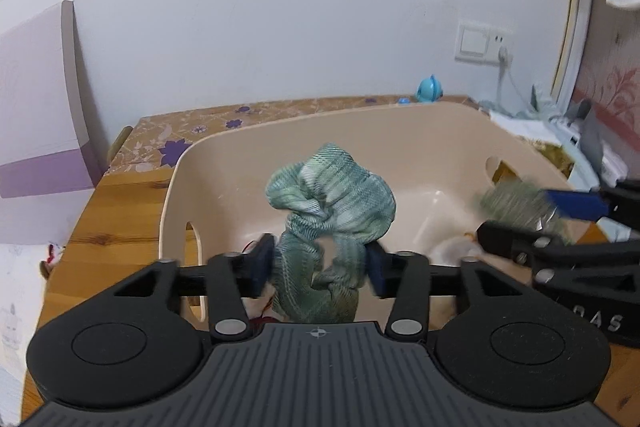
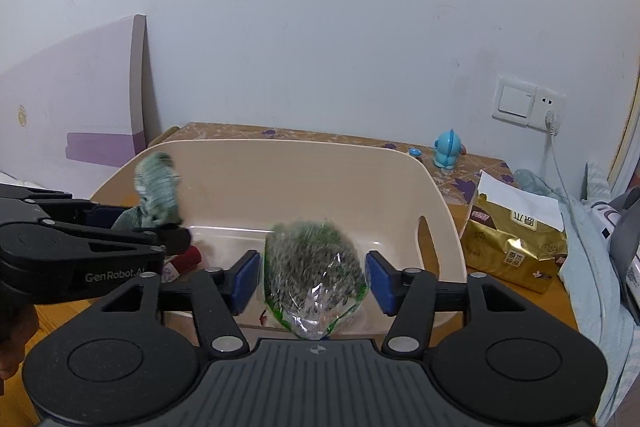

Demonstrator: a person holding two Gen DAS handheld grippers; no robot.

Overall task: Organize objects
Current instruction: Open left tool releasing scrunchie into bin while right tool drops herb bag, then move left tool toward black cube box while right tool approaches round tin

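Green plaid scrunchie (image 1: 328, 223) is clamped between the jaws of the left gripper (image 1: 320, 265), both blue pads pressing its lower folds, its bunched top rising over the beige plastic basket (image 1: 400, 131). Held above the basket's near rim, not resting in it.

Right gripper (image 2: 313, 277) has a clear bag of grey-green dried bits (image 2: 314, 267) sitting between its jaws; left pad looks just touching the bag, right pad shows a thin gap, so jaws partly apart and cannot tell if they really grip it. Bag hangs over the basket's near wall.

Basket stands on the wooden worktop (image 1: 120, 203), toward its back where a floral purple-and-brown cloth (image 1: 192, 135) covers the surface. Cut-out handles in both end walls. Inside on the floor: a small red item (image 2: 188, 259) and something white (image 1: 456, 247), both half hidden by the grippers, too blurred to name.

Left wrist view only: right gripper entering from the right edge, motion-blurred, with the bag.
Right wrist view only: left gripper coming in from the left edge with the scrunchie, a gold tissue pack (image 2: 516, 243) by the worktop's right edge, just beside the basket.
Both views: blue toy figure (image 2: 448, 151) at the worktop's back right corner, wall switch and socket (image 2: 528, 103) behind.
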